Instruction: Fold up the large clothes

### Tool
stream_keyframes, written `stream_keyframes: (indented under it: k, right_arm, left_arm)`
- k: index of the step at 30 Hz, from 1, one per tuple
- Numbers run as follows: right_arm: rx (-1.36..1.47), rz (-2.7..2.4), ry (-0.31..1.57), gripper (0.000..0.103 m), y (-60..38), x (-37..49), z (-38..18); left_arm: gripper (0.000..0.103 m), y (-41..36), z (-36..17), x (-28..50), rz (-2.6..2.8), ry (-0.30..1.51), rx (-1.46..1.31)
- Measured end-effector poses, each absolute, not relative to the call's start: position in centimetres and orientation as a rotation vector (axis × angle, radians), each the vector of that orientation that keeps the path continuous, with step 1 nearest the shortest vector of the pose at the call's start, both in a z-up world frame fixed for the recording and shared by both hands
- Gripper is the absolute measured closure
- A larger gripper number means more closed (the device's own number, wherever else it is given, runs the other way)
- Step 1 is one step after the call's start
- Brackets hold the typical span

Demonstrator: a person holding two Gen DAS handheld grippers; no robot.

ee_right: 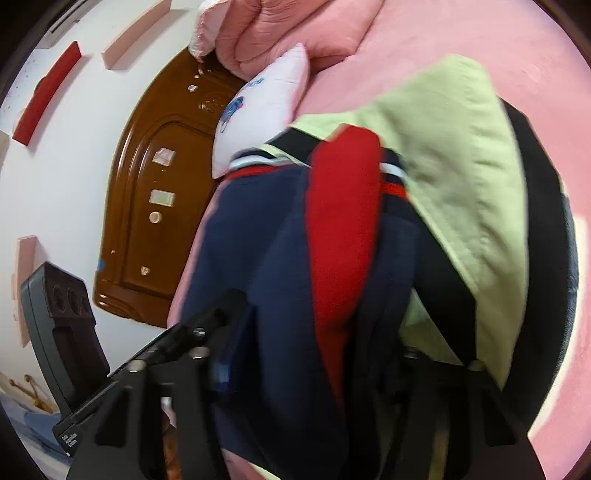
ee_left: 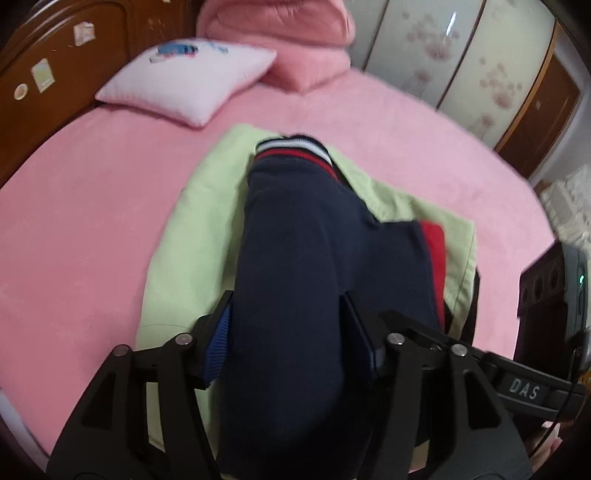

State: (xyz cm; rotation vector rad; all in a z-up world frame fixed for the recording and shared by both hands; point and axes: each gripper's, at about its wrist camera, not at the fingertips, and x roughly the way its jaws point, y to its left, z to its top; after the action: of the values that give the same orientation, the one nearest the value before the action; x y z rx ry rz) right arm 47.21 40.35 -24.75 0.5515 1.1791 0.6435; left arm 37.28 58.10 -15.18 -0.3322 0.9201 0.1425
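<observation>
A navy garment [ee_left: 291,258] with a red panel and a red, white and navy striped ribbed band fills the middle of both wrist views, closest to the cameras. In the left wrist view it runs as a thick dark fold between the two fingers of the left tongs [ee_left: 288,332], with a blue ribbed pad against each side of the cloth; the left tongs are clenched on the garment. In the right wrist view the same garment [ee_right: 266,280] bunches between the fingers of the right tongs [ee_right: 314,354]. Blur and cloth hide the far finger there, so I cannot tell whether the right tongs grip it or merely straddle it.

Just beneath the garment lies a pale green cloth [ee_left: 192,236], spread flat on a bed with a pink sheet [ee_left: 92,206]. In the right wrist view a black strap or dark edging [ee_right: 532,192] curves along the green cloth's outer side. At the right edge of the left wrist view the body of the other handheld tool [ee_left: 550,295] shows, marked with letters and carrying a small green light.

Farther back on the bed, a white pillow [ee_left: 188,77] with a blue printed picture rests near the brown wooden headboard [ee_left: 55,74], which carries several stickers. Beside the pillow sits a folded pink quilt [ee_left: 280,33]. Behind the bed, pale wardrobe doors [ee_left: 461,62] with a flower pattern stand. In the right wrist view, a white wall with red and pink shelves [ee_right: 48,92] rises beyond the headboard.
</observation>
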Motion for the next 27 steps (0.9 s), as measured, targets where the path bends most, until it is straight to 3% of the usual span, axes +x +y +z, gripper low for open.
stream_keyframes:
  k: [1,3,7,12,17,27]
  right_arm:
    - [0.549,0.642,1.158,0.031,40.1,46.8,-24.6]
    - [0.510,0.650,1.122,0.018,40.0,46.2,-24.0]
    - [0.391,0.673,1.114,0.008,39.3,43.3,-22.9]
    - [0.281,0.700,1.137,0.003,34.2,35.4,-20.8]
    - [0.087,0.647,1.034,0.000,28.6,24.3,-19.7]
    - [0.020,0.207,1.289,0.000,4.1,5.3,-22.6]
  left_arm:
    - [0.041,58.0,-15.3,37.1,0.153,0.908,-0.344]
    - [0.040,58.0,-15.4,36.2,0.198,0.895,-0.373]
    - [0.039,56.6,-15.7,33.3,0.299,0.839,-0.451]
    - [0.034,52.6,-15.7,29.6,0.403,0.737,-0.417]
    - [0.028,48.8,-15.5,24.9,0.558,0.681,-0.442]
    - [0.027,34.8,-18.4,15.6,0.707,1.094,-0.358]
